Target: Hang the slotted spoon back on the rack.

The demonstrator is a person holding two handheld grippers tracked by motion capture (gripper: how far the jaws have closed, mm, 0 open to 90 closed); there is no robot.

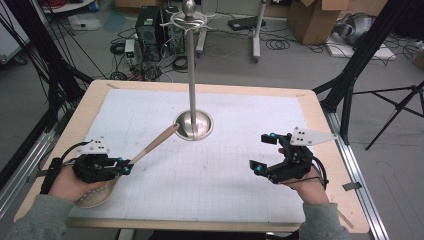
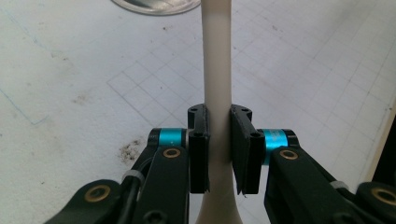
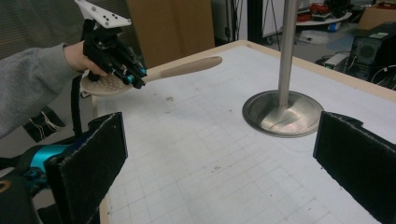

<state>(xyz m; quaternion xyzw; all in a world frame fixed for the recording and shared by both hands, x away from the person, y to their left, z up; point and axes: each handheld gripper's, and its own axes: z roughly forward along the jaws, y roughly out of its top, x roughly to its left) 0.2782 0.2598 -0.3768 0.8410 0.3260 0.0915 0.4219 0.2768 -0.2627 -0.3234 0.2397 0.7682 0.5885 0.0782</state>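
Spoon (image 1: 142,150): beige slotted spoon, held off the mat near the table's left front corner. Bowl end sits back by the hand, handle tip points toward the stand's base, stopping short of it.
Left gripper (image 1: 125,166): jaws nearly closed, pads clamped on either side of the spoon's handle, low on it, just above the bowl (image 3: 105,86). Left gripper view shows the handle (image 2: 216,84) running straight up between the pads. A grip near the bowl leaves the long handle free to lead, likely for aiming its tip.
Right gripper (image 1: 265,152): jaws wide apart, nothing between them. Hovers near the table's right front corner, well apart from the spoon. Faces the stand, judged to be waiting its turn or ready to steady something.
Stand (image 1: 191,65): upright metal pole on a round dished base (image 3: 282,113), at the middle of the table toward the far edge. Ring of hooks (image 1: 189,21) at the top, probably where utensils hang.
Mat (image 1: 225,170): white gridded sheet covering most of the table, bare wood border around it.
Step in hand: judged to be carrying the spoon toward the stand. Hanging not yet done.
Risk: the bowl's weight behind the pads may swing the handle if the clamp slackens.
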